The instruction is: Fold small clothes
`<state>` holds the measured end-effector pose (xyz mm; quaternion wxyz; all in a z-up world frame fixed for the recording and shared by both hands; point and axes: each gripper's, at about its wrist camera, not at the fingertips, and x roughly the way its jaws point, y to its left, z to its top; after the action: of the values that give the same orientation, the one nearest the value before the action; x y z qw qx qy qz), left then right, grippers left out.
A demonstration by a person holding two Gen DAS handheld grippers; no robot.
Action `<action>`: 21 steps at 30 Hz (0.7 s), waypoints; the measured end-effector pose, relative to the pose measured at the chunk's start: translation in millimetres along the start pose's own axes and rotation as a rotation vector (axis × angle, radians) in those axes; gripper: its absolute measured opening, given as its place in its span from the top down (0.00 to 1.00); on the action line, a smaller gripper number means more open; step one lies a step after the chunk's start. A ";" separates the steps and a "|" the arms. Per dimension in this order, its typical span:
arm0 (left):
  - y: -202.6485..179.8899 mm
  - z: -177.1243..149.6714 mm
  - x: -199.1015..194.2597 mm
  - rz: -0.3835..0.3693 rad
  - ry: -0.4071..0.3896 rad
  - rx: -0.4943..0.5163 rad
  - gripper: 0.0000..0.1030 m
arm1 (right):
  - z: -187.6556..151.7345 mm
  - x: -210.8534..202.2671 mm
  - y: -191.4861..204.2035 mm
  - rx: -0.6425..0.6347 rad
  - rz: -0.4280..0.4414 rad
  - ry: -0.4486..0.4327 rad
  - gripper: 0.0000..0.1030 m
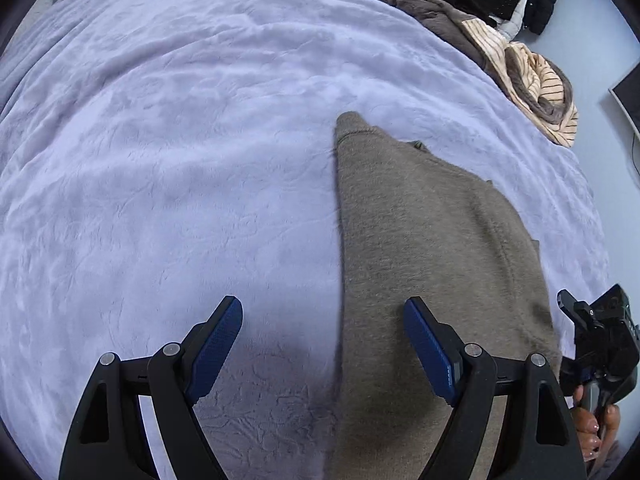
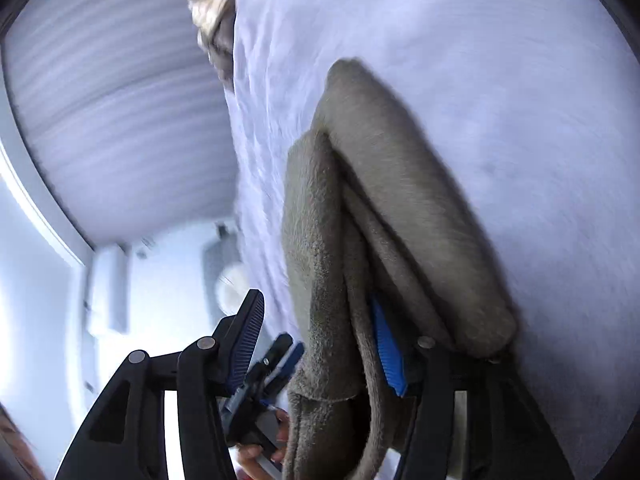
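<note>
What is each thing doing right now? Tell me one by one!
Grey garment: folded, flat on the blanket.
Blanket: spread out, wrinkled.
Clothes pile: crumpled, unfolded.
Left gripper: open, empty.
Right gripper: open, garment folds between its jaws.

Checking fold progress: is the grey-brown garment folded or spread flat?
Folded: the grey-brown garment lies doubled in stacked layers on the lilac blanket.

wide bare lilac fleece blanket (image 1: 168, 152) left of folded grey-brown knit garment (image 1: 420, 240), heap of striped and dark clothes (image 1: 500, 40) crowding far right edge
</note>
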<state>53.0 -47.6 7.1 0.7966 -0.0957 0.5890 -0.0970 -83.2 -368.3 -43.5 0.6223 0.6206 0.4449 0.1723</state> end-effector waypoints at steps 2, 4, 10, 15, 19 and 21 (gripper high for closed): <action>2.2 -3.1 2.8 -0.002 -0.007 -0.012 0.19 | 5.0 12.1 16.9 -0.085 -0.088 0.054 0.44; 0.6 -3.2 2.4 0.008 -0.009 -0.010 0.19 | 9.6 24.9 38.9 -0.207 -0.205 0.074 0.81; -29.7 -0.3 -19.0 0.016 -0.064 0.104 0.19 | 1.5 15.6 113.1 -0.526 -0.261 -0.036 0.87; -52.9 -7.3 8.2 0.016 -0.014 0.184 0.19 | 12.9 -7.9 78.1 -0.456 -0.410 -0.093 0.86; -45.4 -10.9 14.9 0.002 0.010 0.141 0.13 | 22.3 -22.2 25.3 -0.300 -0.447 -0.078 0.76; -38.8 -10.6 10.2 0.014 0.020 0.141 0.13 | 12.6 -33.4 31.1 -0.327 -0.506 -0.100 0.75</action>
<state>44.2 -88.1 5.0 0.7961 -0.0342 0.5892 -0.1338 -81.2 -396.4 -5.4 0.7582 0.3894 0.5205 0.0503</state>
